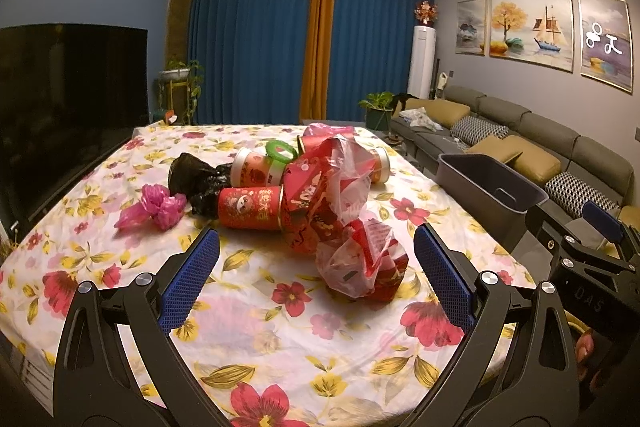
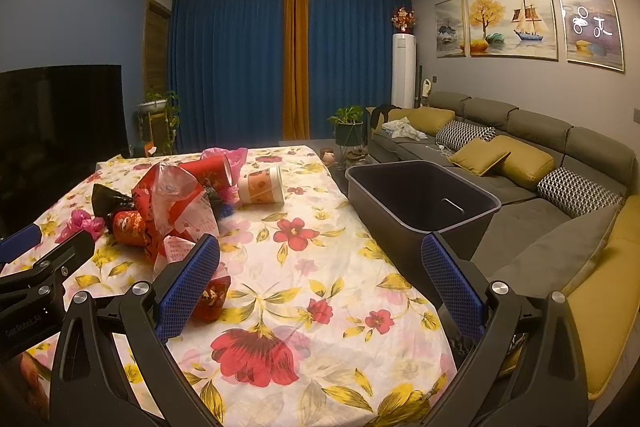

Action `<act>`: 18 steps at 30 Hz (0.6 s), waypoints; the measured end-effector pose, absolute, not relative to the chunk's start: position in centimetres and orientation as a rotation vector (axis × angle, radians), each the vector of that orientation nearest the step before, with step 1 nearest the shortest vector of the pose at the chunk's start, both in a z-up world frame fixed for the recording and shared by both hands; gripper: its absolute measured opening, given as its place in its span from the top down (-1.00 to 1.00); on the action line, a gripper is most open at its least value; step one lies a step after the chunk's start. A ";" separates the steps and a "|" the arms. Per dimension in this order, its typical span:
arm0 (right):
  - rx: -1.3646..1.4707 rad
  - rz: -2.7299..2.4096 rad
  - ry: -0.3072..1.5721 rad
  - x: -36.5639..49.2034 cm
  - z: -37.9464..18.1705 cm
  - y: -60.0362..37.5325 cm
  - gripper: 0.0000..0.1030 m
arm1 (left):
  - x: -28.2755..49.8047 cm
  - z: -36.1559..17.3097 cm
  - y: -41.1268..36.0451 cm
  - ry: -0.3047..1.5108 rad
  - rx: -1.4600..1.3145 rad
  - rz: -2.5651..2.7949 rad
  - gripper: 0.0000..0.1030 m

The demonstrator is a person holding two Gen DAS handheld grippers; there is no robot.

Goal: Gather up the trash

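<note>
Both sets of jaws are held apart, empty. The crumpled plastic bag (image 1: 356,263), between the left gripper (image 1: 316,267) jaws, is judged light, soft, slippery; its bunched middle should be pinched.

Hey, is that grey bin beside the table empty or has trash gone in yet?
Empty as far as visible: the grey bin shows only bare dark walls and floor inside.
</note>
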State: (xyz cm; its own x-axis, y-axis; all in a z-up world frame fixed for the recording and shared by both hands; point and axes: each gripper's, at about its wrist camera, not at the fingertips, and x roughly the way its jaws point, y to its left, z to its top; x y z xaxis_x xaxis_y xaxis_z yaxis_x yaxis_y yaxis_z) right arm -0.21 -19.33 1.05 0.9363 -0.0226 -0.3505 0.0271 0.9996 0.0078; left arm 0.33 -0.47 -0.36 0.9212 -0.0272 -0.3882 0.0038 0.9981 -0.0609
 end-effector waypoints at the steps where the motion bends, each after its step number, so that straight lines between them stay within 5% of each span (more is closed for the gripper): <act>1: 0.012 -0.025 0.358 -0.2 1.0 -19.3 -0.90 | 0.4 -0.4 -0.4 0.400 -0.060 -0.016 -0.86; 18: 0.009 -0.007 0.361 0.5 0.3 -18.8 -0.90 | 1.0 -0.7 0.0 0.399 -0.063 -0.012 -0.86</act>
